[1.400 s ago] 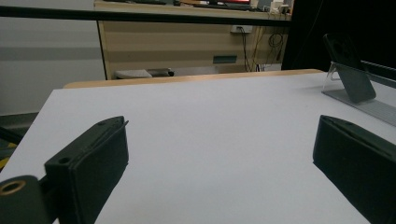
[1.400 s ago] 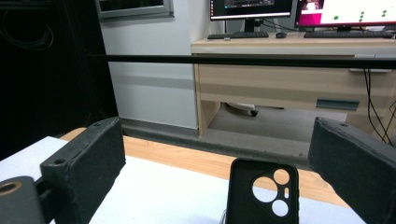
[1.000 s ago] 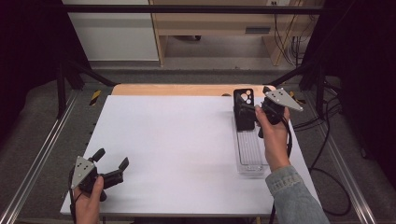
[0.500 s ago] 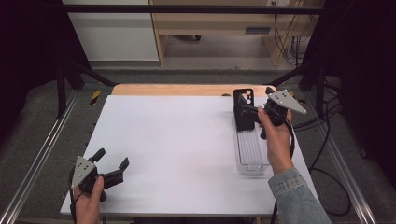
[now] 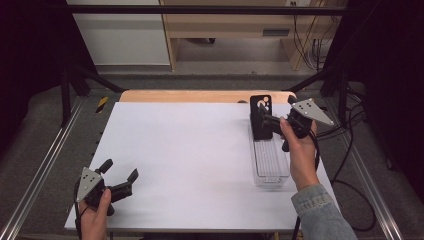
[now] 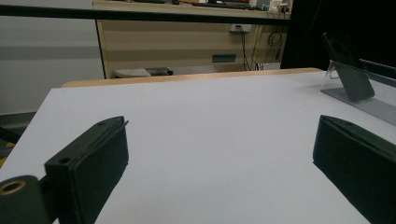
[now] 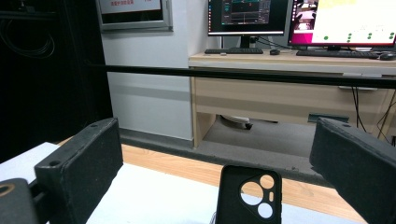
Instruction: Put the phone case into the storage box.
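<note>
The black phone case (image 7: 250, 196) is cut off at the bottom edge, framed between the wide-open right gripper (image 5: 268, 118); the left gripper (image 5: 120, 176) is likewise held open above the worktop (image 5: 190, 150).

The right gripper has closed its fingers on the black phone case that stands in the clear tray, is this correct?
Not quite. The right gripper is open: the right gripper view shows its fingers spread wide, with the black phone case standing untouched between them. The case does stand in the clear tray.
</note>
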`<action>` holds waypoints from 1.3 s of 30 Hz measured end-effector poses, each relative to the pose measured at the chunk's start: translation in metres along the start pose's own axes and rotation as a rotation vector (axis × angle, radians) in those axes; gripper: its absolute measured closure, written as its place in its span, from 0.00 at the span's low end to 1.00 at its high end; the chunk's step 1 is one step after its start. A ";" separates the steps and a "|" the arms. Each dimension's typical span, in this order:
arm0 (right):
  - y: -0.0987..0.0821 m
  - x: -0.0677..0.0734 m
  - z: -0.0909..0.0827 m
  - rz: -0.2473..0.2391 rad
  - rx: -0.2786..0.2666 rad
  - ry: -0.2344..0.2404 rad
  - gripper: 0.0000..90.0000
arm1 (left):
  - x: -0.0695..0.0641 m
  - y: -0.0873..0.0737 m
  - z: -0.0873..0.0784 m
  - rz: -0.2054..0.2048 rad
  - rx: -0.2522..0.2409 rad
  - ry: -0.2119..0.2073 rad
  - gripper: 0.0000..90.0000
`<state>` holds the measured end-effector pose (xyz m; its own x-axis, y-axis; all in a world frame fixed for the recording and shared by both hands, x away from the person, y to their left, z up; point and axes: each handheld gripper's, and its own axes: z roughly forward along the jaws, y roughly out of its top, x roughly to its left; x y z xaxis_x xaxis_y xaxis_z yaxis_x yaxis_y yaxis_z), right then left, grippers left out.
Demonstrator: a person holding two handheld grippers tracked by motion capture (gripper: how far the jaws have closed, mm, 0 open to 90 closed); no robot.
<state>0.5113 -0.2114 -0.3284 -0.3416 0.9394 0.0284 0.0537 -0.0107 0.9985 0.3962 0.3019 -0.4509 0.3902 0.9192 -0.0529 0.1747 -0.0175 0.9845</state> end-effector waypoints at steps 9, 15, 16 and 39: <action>0.006 -0.002 -0.009 -0.003 -0.003 0.002 0.03 | 0.000 0.000 0.000 0.003 0.000 0.000 0.04; 0.009 -0.003 -0.016 -0.007 -0.008 -0.004 0.03 | 0.000 0.000 -0.001 0.003 0.001 0.001 0.04; 0.010 -0.003 -0.017 -0.005 -0.007 -0.004 0.03 | 0.000 0.000 -0.001 0.003 0.001 0.000 0.04; 0.011 -0.016 -0.035 -0.004 0.005 -0.023 0.02 | 0.000 0.000 -0.001 0.002 0.004 -0.003 0.04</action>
<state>0.4849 -0.2386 -0.3158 -0.3205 0.9469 0.0237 0.0568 -0.0057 0.9984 0.3953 0.3019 -0.4513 0.3931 0.9181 -0.0513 0.1773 -0.0209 0.9839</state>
